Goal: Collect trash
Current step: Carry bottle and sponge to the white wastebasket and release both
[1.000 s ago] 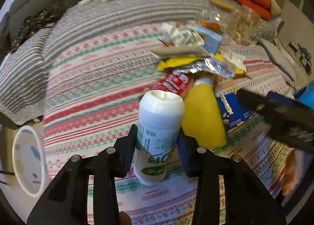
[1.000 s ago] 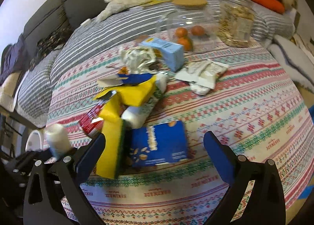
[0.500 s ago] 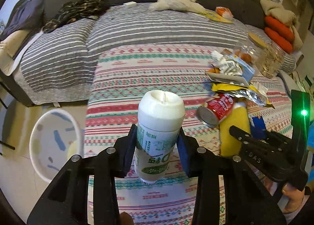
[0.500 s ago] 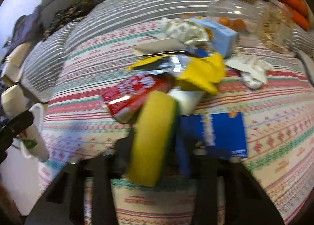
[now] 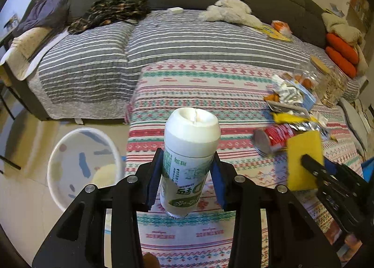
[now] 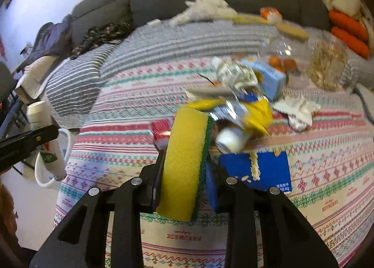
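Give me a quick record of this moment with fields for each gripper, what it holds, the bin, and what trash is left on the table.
left gripper: shut on white plastic bottle with green label
right gripper: jaws have just been closing, now shut on yellow sponge with green scouring side
bin: white round bin with coloured patches on the floor beside the table, below the bottle
table: patterned tablecloth
trash left: red can, blue snack box, light blue carton, crumpled wrappers

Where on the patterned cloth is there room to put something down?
The cloth is bare from its sofa-side edge across to the red can. It's crowded beyond, around the crumpled wrappers, blue box and jars.
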Available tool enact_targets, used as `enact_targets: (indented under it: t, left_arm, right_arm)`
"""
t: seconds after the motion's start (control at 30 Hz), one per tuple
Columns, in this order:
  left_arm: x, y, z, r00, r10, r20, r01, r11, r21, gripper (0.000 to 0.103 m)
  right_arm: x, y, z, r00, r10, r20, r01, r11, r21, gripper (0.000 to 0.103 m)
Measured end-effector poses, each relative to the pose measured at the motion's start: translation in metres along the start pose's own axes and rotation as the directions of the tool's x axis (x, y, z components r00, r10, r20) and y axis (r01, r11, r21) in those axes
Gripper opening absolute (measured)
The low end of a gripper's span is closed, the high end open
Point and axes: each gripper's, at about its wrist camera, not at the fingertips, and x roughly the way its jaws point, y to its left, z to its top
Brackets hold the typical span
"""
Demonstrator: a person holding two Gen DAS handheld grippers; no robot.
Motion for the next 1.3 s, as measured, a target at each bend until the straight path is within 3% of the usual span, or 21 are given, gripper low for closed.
enact_targets:
  t: [0.3, 0.57, 0.7, 0.8, 0.97, 1.1, 1.3]
  left_arm:
    - [-0.003, 0.055, 0.005, 0.996, 0.088, 0.014, -0.086, 0.989, -0.121, 0.037]
    - [0.010, 0.108, 0.009, 0.977, 0.211, -0.020, -0.210, 0.952, -0.225, 0.037]
    - [0.015, 0.126, 0.009, 0.971, 0.235, -0.041, -0.238, 0.936, -0.260, 0.039]
    - [0.010, 0.133, 0.009, 0.970, 0.241, -0.039, -0.242, 0.929, -0.282, 0.058]
    - [-0.008, 0.128, 0.012, 0.964, 0.266, 0.010, -0.252, 0.927, -0.278, 0.060]
    - [-0.030, 0.129, 0.013, 0.949, 0.310, 0.053, -0.281, 0.911, -0.302, 0.064]
    - [-0.071, 0.135, 0.012, 0.908, 0.391, 0.153, -0.327, 0.887, -0.328, 0.071]
  right_arm:
    - [-0.016, 0.030, -0.004, 0.995, 0.072, 0.071, -0.063, 0.991, -0.122, 0.031]
    - [-0.018, 0.040, -0.007, 0.991, 0.115, 0.067, -0.105, 0.985, -0.138, 0.031]
    - [-0.017, 0.052, -0.009, 0.989, 0.140, 0.055, -0.130, 0.980, -0.152, 0.031]
    - [-0.015, 0.069, -0.010, 0.986, 0.162, 0.051, -0.150, 0.972, -0.179, 0.031]
    - [-0.003, 0.104, -0.010, 0.974, 0.227, 0.024, -0.220, 0.962, -0.164, 0.031]
    - [0.016, 0.137, -0.003, 0.955, 0.295, -0.011, -0.294, 0.948, -0.122, 0.031]
    - [0.042, 0.207, 0.004, 0.921, 0.386, -0.062, -0.391, 0.911, -0.131, 0.031]
